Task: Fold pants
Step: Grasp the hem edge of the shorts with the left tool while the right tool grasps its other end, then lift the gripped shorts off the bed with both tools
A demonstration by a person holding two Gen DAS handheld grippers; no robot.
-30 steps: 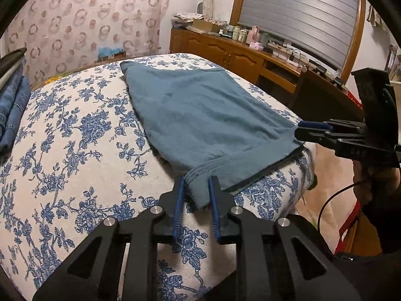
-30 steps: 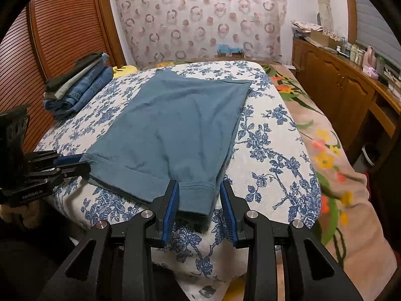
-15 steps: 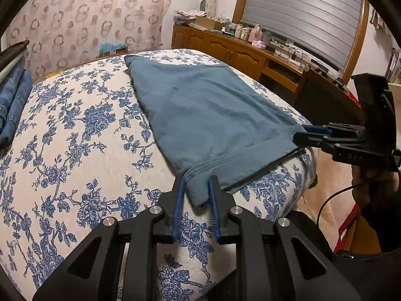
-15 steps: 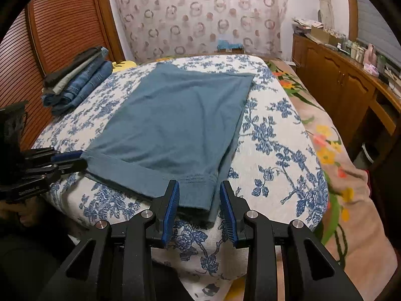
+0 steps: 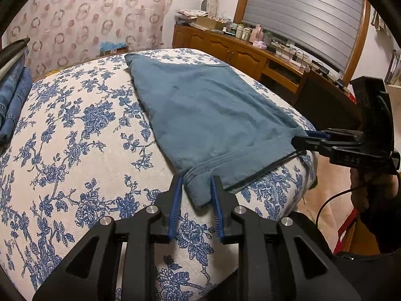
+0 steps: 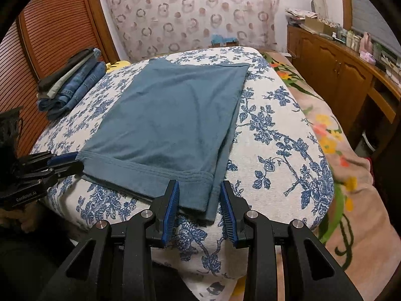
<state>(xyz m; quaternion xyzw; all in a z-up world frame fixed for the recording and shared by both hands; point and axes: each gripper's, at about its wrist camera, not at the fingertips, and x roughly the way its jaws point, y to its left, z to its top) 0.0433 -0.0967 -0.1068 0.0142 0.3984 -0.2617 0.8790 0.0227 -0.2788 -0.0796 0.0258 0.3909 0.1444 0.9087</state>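
At the near edge of the floral bed (image 6: 283, 135) the folded teal pants (image 6: 170, 125) lie flat. Only the right view shows stacked jeans (image 6: 72, 85). The left gripper (image 5: 196, 183), just widening, and the right gripper (image 6: 199, 188) each straddle a hem corner, narrowly open.

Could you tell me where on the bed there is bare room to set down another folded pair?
Bare floral bedspread lies between the teal pants and the stack of folded clothes, and again between the pants and the peach blanket. The near hem is crowded: the left gripper and right gripper straddle its corners.
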